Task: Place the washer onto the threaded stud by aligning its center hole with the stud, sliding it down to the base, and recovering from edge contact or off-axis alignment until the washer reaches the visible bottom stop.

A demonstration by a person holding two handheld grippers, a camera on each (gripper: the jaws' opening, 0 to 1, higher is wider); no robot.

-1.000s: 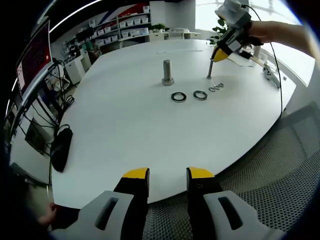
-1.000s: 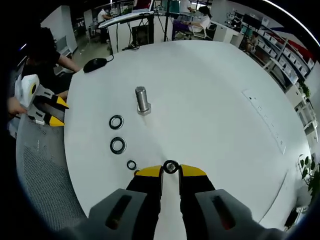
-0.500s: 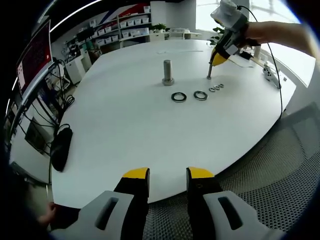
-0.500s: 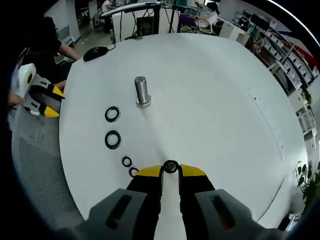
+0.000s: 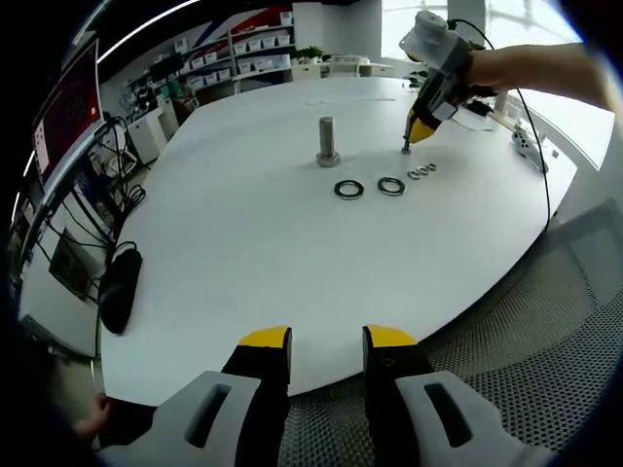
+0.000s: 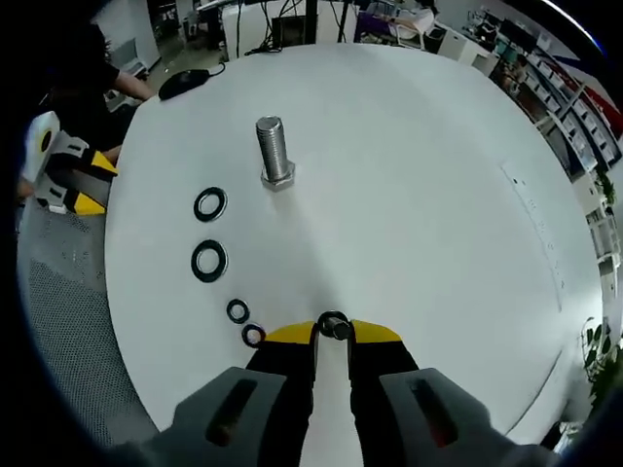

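The right gripper [image 6: 333,332] has its fingers closed on a small washer [image 6: 334,325], held above the white desk [image 6: 409,195], near the stud [image 6: 274,151]. Four washers lie left of it. The left gripper [image 5: 326,340] hovers at the desk's edge, fingers parted, empty.

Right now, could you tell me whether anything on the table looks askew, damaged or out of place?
Nothing stands out. The stud stands upright on the white table, four washers lie flat in a row beside it, and the right gripper holds a small washer at its tips. The left gripper waits open at the table edge.
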